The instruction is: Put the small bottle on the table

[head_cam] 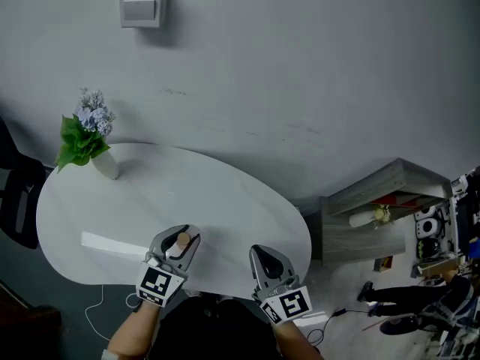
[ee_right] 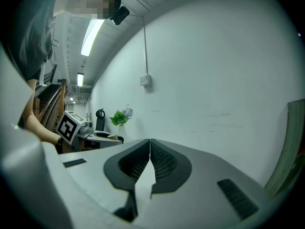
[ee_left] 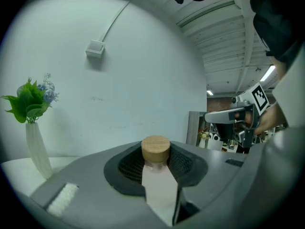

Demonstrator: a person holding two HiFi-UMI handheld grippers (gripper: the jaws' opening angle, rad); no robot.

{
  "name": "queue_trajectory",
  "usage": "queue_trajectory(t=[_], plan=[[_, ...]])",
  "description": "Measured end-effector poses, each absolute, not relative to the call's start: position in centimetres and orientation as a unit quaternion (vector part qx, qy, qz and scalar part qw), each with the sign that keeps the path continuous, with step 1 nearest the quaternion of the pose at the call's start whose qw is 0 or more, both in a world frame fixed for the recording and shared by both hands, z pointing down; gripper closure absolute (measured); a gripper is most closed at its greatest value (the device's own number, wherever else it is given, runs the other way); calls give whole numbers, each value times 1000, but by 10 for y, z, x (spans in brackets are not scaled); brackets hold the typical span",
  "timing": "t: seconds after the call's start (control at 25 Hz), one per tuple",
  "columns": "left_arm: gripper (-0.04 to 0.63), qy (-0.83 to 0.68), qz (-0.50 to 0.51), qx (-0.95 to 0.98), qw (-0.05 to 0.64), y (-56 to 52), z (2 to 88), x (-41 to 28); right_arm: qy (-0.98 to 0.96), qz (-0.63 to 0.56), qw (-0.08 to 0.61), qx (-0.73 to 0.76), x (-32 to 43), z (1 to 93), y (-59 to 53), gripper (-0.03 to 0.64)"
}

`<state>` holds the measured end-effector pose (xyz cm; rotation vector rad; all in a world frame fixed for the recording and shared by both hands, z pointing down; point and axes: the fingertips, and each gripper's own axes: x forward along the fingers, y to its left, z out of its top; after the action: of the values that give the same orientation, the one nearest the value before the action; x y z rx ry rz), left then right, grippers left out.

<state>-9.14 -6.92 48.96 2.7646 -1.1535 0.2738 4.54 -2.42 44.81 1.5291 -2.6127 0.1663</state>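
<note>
Well ahead of the left gripper [head_cam: 181,234] and off to its left, a white vase [head_cam: 105,163] with green leaves and pale blue flowers [head_cam: 86,130] stands at the far edge of the white oval table [head_cam: 225,193]. Nearer, just to the left of that gripper, a flat white strip [head_cam: 112,242] lies on the tabletop; what it is, the head view is too coarse to say.

The left gripper hovers over the near edge of the table, its jaws clamped on the small bottle [ee_left: 159,185]. The bottle stands upright between the dark ribbed pads, and its round wooden cap [ee_left: 156,150] rises just above them. Its pale body fills the gap between the jaws. It is off the tabletop, in the gripper's grasp.

Beside it to the right, apart from it, the right gripper [ee_right: 150,144] sits over the same near edge. Its jaws are pressed together with nothing between them.

High on the grey wall straight ahead of both is a switch box [head_cam: 144,6]. Further right of the right gripper, past the table's end, a grey shelf unit [head_cam: 375,193] stands against the wall.
</note>
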Motion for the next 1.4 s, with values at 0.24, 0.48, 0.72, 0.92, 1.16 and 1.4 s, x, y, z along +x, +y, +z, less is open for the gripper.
queue_trajectory(t=[0.24, 0.48, 0.72, 0.92, 1.16, 1.4], plan=[[477, -378, 92, 919, 62, -82, 487, -75, -853, 54, 43, 517, 68, 446, -37, 611], [477, -386, 98, 916, 55, -83, 480, -58, -859, 46, 36, 508, 90, 441, -49, 611], [477, -398, 103, 910, 61, -84, 485, -54, -866, 40, 34, 497, 96, 437, -56, 611], [477, -404, 110, 906, 68, -83, 495, -56, -868, 49, 37, 493, 96, 445, -54, 611], [477, -407, 119, 903, 71, -90, 504, -55, -868, 54, 44, 491, 98, 451, -50, 611], [477, -406, 124, 903, 73, -98, 517, -50, -865, 59, 50, 496, 104, 457, -47, 611]])
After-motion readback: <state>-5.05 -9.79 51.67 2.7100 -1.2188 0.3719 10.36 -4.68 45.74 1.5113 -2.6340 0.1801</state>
